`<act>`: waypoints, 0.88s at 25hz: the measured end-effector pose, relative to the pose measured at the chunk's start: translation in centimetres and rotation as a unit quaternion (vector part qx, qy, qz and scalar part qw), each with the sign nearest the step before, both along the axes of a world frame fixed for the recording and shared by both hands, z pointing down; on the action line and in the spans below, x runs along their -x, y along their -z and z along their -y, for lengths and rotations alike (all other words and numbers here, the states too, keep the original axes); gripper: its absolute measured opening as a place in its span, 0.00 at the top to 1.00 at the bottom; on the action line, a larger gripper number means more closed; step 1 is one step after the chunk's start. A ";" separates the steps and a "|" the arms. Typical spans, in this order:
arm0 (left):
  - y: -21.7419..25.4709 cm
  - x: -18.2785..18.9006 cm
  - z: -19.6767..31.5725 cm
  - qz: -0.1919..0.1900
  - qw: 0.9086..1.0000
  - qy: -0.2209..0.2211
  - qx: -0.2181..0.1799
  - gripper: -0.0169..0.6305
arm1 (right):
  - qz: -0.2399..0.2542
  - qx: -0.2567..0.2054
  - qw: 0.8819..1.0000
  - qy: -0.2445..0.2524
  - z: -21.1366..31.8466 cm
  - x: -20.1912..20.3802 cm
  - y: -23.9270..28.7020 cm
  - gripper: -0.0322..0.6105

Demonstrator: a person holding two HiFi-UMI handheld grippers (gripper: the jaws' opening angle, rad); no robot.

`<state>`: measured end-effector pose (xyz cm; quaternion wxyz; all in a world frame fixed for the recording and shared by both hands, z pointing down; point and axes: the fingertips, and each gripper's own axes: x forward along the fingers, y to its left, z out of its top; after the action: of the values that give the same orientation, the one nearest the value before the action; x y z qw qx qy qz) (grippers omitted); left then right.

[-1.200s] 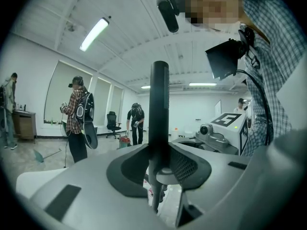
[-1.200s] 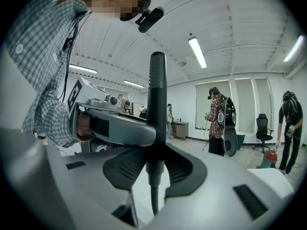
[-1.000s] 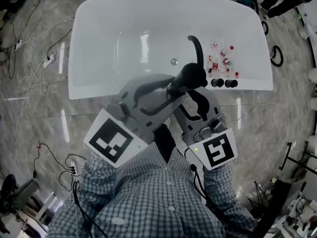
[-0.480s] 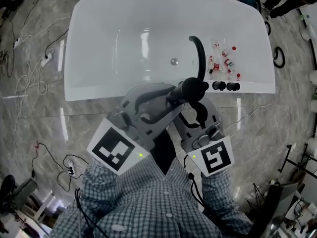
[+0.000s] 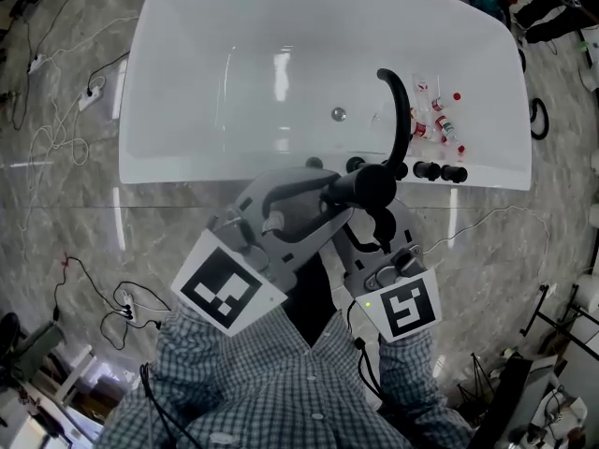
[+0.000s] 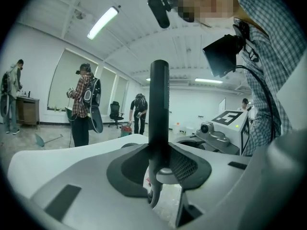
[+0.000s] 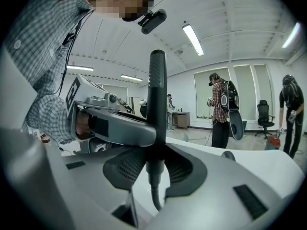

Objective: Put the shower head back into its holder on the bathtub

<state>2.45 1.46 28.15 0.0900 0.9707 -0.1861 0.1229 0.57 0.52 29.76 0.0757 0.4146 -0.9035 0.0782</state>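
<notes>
Head view | my left hand-held gripper [image 5: 323, 197] and right hand-held gripper [image 5: 376, 215] both gripped the shower head [image 5: 367, 185] | I judged slow, upright lowering onto the bathtub [image 5: 187, 171] rim best.

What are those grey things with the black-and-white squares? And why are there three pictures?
They are like big tongs. A person in a checked shirt holds one in each hand, and the squares are part of them. The head view comes from a camera on the person's head, looking down at a white bathtub with a black tap and little bottles inside. The other two pictures come from cameras on the tongs. The left hand-held gripper and right hand-held gripper are both shut on the black shower head.
</notes>
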 end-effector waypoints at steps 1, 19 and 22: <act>-0.4 0.2 0.1 0.000 1.000 0.002 0.001 0.78 | 0.000 0.001 1.000 0.001 0.1 0.1 -0.4 0.76; -7.7 0.3 0.0 -0.003 1.000 0.014 0.017 0.78 | -0.009 0.015 1.000 0.005 -0.1 0.2 -7.8 0.76; -9.0 0.5 0.7 -0.006 1.000 0.018 0.021 0.78 | -0.014 0.020 1.000 0.005 0.5 0.2 -9.4 0.76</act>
<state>2.00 0.78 37.19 0.1140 0.9658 -0.1999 0.1196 0.33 -0.02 39.12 0.0969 0.4091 -0.9028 0.0905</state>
